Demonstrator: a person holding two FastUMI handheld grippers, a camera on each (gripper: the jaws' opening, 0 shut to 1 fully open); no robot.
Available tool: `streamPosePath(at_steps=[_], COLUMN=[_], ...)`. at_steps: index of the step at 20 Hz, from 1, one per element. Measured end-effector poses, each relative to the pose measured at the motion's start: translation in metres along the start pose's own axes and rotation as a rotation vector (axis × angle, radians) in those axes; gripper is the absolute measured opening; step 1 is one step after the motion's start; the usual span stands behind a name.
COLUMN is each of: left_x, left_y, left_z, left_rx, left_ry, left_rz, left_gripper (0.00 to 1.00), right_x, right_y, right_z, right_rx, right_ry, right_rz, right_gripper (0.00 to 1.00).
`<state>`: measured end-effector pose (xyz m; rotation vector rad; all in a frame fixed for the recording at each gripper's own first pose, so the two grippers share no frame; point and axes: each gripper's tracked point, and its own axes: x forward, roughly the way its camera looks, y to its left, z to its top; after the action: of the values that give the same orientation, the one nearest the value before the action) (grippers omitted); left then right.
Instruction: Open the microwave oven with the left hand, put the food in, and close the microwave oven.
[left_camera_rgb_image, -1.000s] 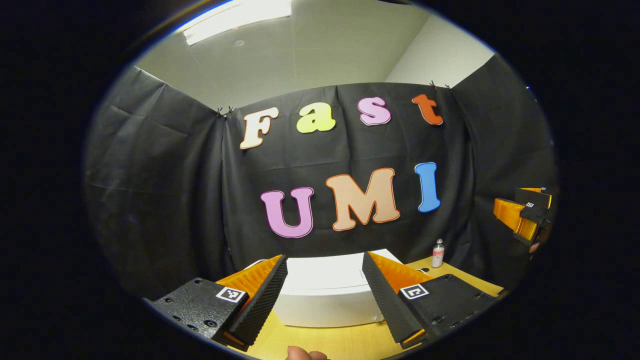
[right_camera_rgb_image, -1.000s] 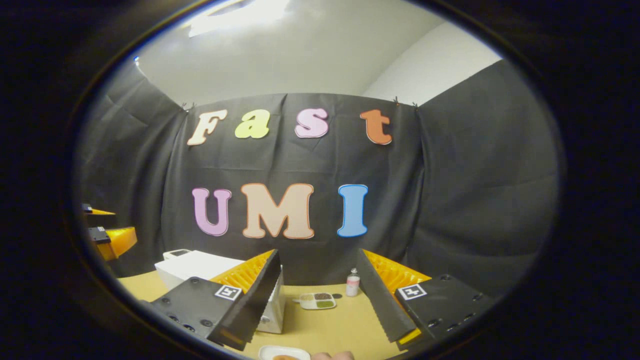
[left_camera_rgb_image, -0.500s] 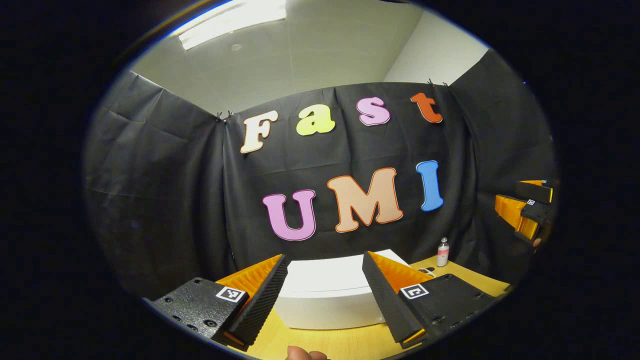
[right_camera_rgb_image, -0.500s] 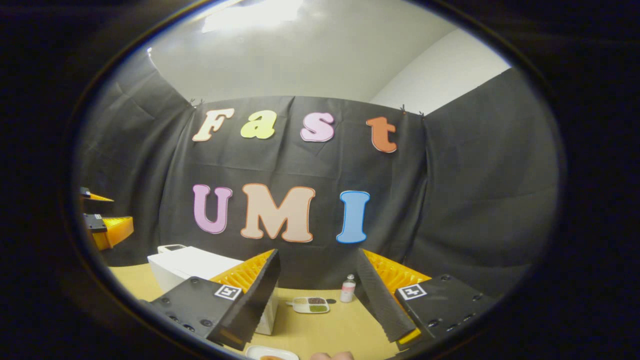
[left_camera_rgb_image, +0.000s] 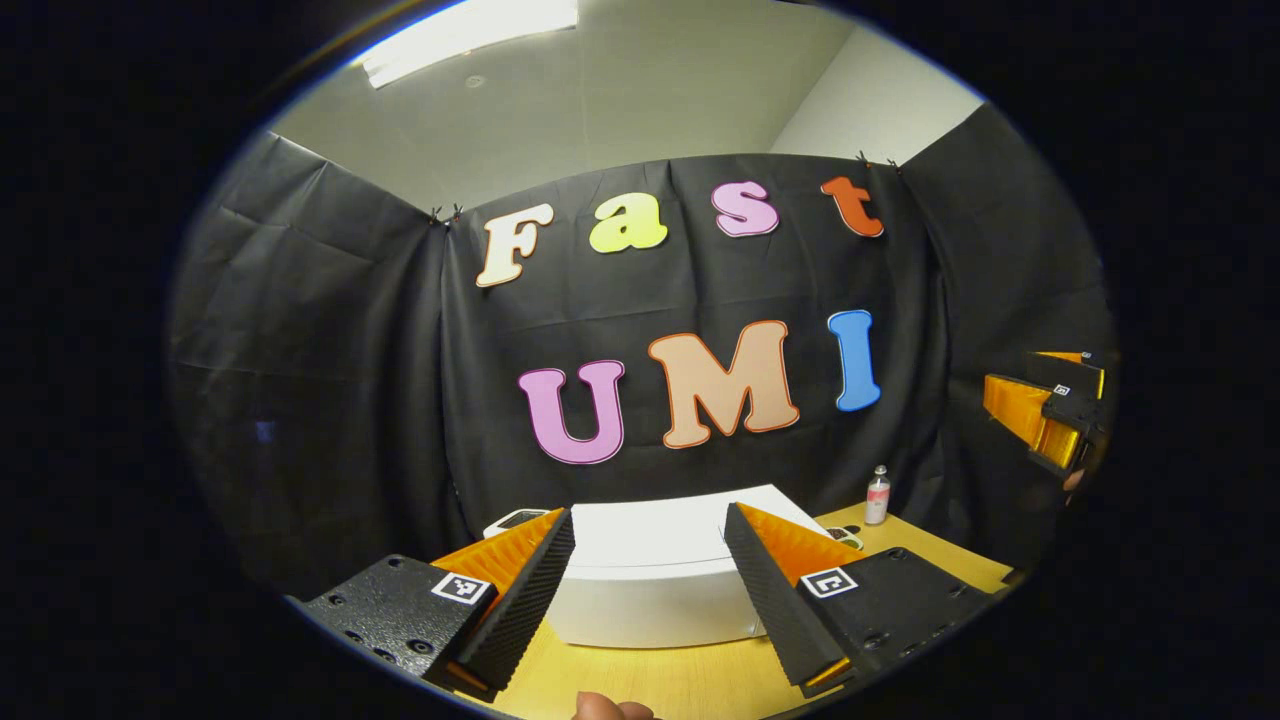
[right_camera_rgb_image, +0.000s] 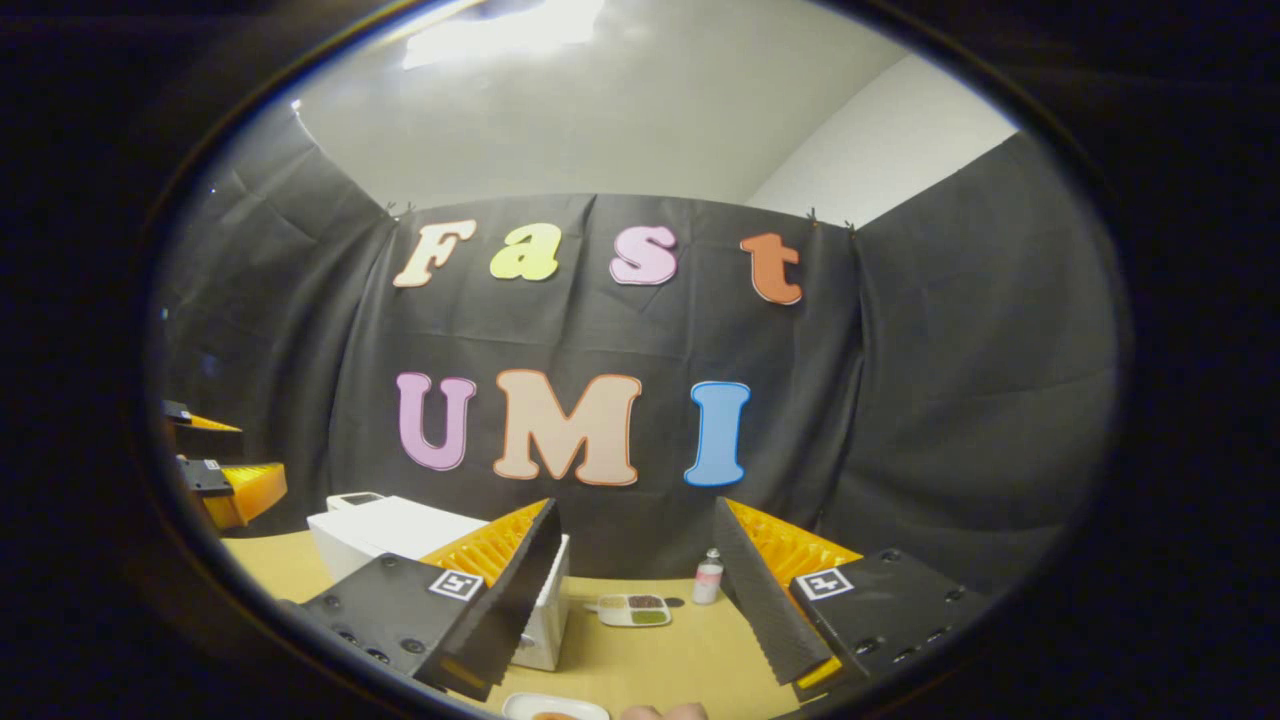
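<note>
On the yellow wooden table (left_camera_rgb_image: 690, 680) in my black-draped booth, the boxy white microwave oven (left_camera_rgb_image: 655, 590) sits dead ahead of my left gripper (left_camera_rgb_image: 650, 585), framed between its wide-open, empty fingers, its long side running left to right across my line. My right gripper (right_camera_rgb_image: 635, 590), equally agape and holding nothing, sees that oven (right_camera_rgb_image: 400, 530) off to its left, so I judge the left one better placed for the door. A white plate of food (right_camera_rgb_image: 555, 708) lies near, just under the right gripper.

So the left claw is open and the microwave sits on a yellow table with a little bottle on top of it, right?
Not quite. In the right gripper view the bottle stands on the table, beside the small tray, not on top of the microwave. The rest holds: the left claw is open and the table is yellow.
</note>
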<state>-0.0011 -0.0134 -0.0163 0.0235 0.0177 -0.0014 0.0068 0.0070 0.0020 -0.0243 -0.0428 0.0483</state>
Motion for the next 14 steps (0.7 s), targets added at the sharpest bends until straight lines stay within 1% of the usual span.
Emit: streamPosePath(at_steps=[4,7,10,11,12,14], left_x=[0.005,0.016,0.032,0.036,0.043,0.055], left_y=[-0.006,-0.009,-0.024,-0.03,-0.037,-0.055], left_z=[0.0,-0.013,-0.034,-0.046,-0.055,-0.072], left_rx=[-0.007,-0.008,-0.058,-0.074,-0.097,-0.132], left_ry=[-0.008,0.018,0.055,0.082,0.099,0.132], left_rz=[-0.009,-0.004,-0.027,-0.035,-0.046,-0.077], left_gripper=[0.97,0.97,0.97,1.0,0.97,0.97], right_x=[-0.002,-0.004,-0.008,-0.009,-0.012,-0.014], right_y=[0.0,-0.005,-0.01,-0.011,-0.011,-0.012], right_z=[0.001,0.004,0.003,0.002,0.001,-0.001], right_rx=[0.003,0.015,0.01,0.009,0.007,-0.016], right_ry=[0.005,0.006,0.015,0.019,0.021,0.024], right_rz=[0.003,-0.002,-0.006,-0.006,-0.002,0.008], right_gripper=[0.96,0.96,0.96,0.96,0.96,0.96])
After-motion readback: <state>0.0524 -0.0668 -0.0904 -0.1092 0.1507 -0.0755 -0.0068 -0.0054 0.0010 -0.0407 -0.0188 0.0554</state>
